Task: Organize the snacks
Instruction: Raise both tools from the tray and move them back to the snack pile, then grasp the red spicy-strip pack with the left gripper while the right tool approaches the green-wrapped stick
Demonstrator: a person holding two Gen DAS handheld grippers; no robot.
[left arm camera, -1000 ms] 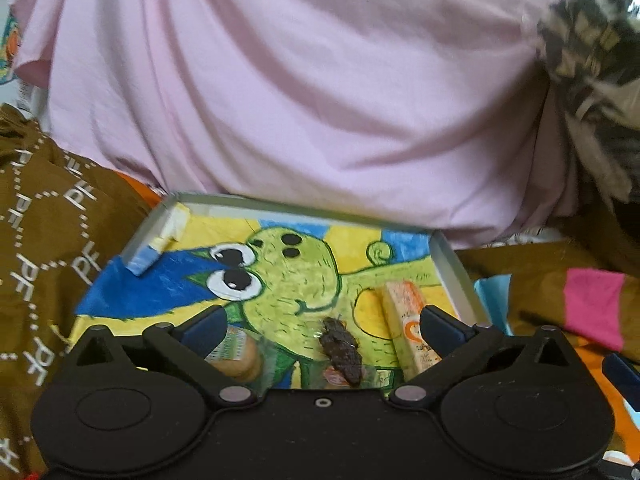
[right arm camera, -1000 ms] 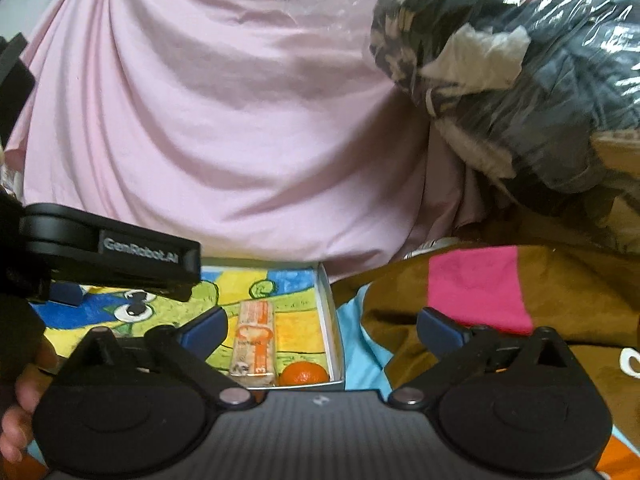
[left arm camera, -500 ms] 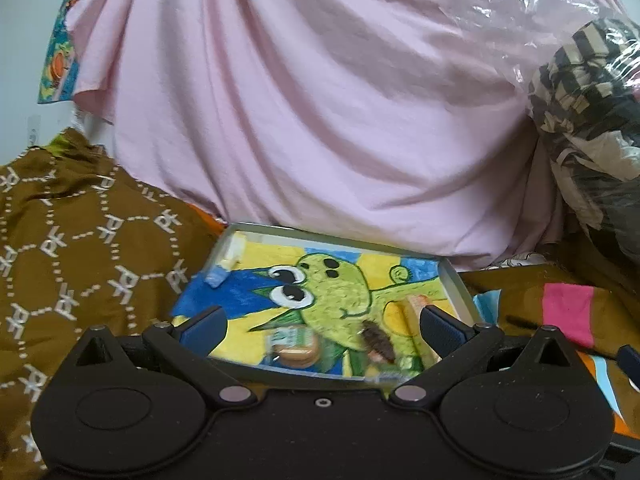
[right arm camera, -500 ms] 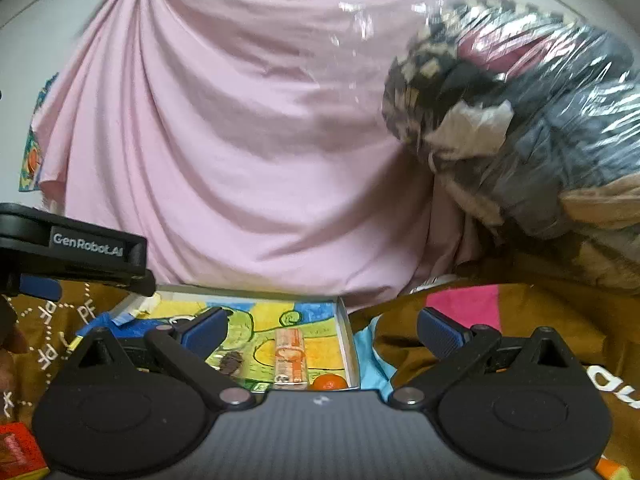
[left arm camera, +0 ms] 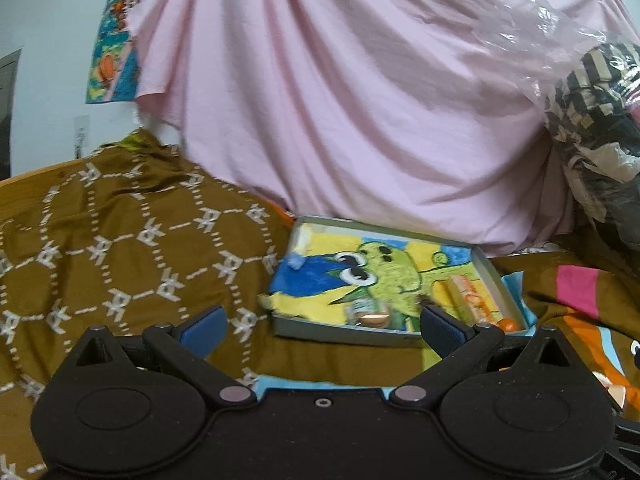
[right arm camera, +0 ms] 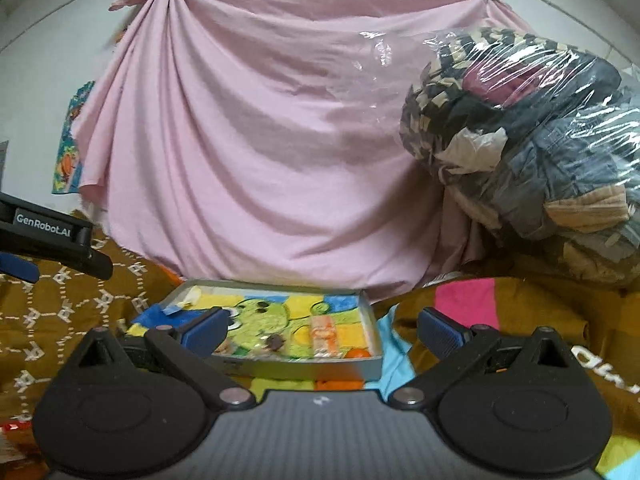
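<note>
A shallow grey tray (left arm camera: 344, 330) lies on a brown patterned blanket (left arm camera: 120, 248), in front of a draped pink sheet (left arm camera: 340, 100). The tray's floor is a bright crayon-style drawing of a green cartoon creature with big eyes on blue and yellow fields. Snacks sit along the tray's near edge: an orange-and-white wrapped snack bar (right arm camera: 325, 337) lying lengthwise toward the right side, a small round orange fruit (right arm camera: 357, 353) in the near right corner, a dark brown lumpy snack (right arm camera: 274, 343) just left of the bar, and a round biscuit-like snack in clear wrap (left arm camera: 370, 316), which is blurred. The left gripper (left arm camera: 322, 322) has its two blue-padded fingers spread wide with nothing between them, hanging over the blanket with the tray just beyond its right finger. The right gripper (right arm camera: 322, 326) is likewise spread wide and empty, the tray lying past its fingers. In the right wrist view the left gripper's black body shows at the far left edge. A clear plastic bag stuffed with folded clothes (right arm camera: 520, 140) sits at the right. Compared with a second ago, both grippers have pulled back and up from the tray: it now looks smaller and farther off, far more of the pink sheet and the wall is visible, and the snacks lie in the same places.
</note>
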